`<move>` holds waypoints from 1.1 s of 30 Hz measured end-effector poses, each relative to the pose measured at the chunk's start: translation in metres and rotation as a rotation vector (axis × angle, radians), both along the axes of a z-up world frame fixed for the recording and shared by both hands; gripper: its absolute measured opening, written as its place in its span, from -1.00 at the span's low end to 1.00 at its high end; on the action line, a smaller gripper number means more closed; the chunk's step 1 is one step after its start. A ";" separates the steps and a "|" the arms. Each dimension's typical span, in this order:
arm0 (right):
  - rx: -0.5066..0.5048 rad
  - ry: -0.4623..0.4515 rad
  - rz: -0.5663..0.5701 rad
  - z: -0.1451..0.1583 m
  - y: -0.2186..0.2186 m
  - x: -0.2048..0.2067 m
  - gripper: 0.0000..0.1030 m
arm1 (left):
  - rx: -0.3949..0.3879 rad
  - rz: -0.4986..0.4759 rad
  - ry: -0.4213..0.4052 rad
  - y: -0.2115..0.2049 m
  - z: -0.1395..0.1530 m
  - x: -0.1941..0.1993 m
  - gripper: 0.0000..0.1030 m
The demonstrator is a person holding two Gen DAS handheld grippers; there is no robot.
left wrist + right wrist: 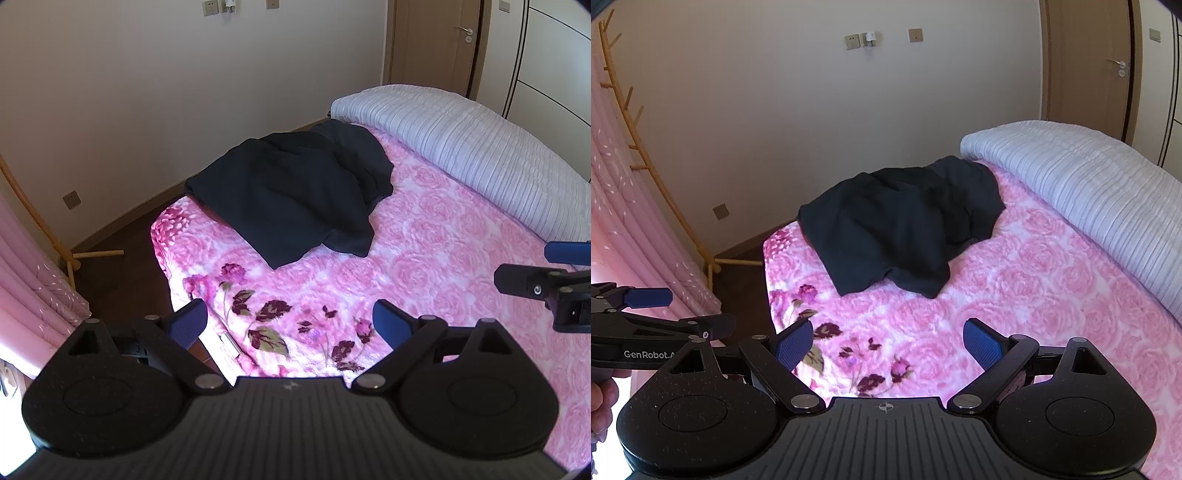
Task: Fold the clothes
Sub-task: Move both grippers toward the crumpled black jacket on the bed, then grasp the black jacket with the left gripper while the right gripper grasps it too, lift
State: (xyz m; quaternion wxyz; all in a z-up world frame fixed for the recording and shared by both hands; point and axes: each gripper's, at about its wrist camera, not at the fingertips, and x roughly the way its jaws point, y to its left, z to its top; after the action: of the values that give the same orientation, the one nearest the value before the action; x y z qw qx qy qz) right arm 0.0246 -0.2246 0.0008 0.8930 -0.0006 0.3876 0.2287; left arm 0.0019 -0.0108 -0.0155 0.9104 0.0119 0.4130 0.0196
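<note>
A dark navy garment [295, 188] lies crumpled on the far left part of the pink floral bed [424, 258]; it also shows in the right wrist view [901, 221]. My left gripper [290, 325] is open and empty, held above the bed's near corner, well short of the garment. My right gripper [888, 345] is open and empty, also above the near part of the bed [1015, 295]. The right gripper shows at the right edge of the left wrist view [524, 264], and the left gripper at the left edge of the right wrist view [698, 314].
A rolled white-grey quilt [461, 147] lies along the bed's far right side. A wooden coat rack [646, 147] and pink curtains [613, 221] stand at the left. Dark floor [122, 273] borders the bed's left edge. A door [443, 37] is behind.
</note>
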 end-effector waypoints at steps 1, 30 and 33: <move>0.000 0.000 0.004 -0.001 -0.001 0.001 0.77 | -0.001 0.004 0.000 0.000 -0.001 0.000 0.84; -0.172 -0.051 0.181 -0.072 0.025 0.078 0.77 | 0.308 -0.268 -0.016 0.011 -0.089 0.068 0.85; -0.275 -0.060 0.211 -0.100 0.044 0.105 0.77 | 0.420 -0.443 0.008 0.018 -0.134 0.111 0.85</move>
State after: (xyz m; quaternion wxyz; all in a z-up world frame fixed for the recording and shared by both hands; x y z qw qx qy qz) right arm 0.1294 -0.1804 -0.0997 0.8666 -0.1702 0.3863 0.2661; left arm 0.1130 0.0077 -0.1491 0.8684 0.2900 0.3910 -0.0944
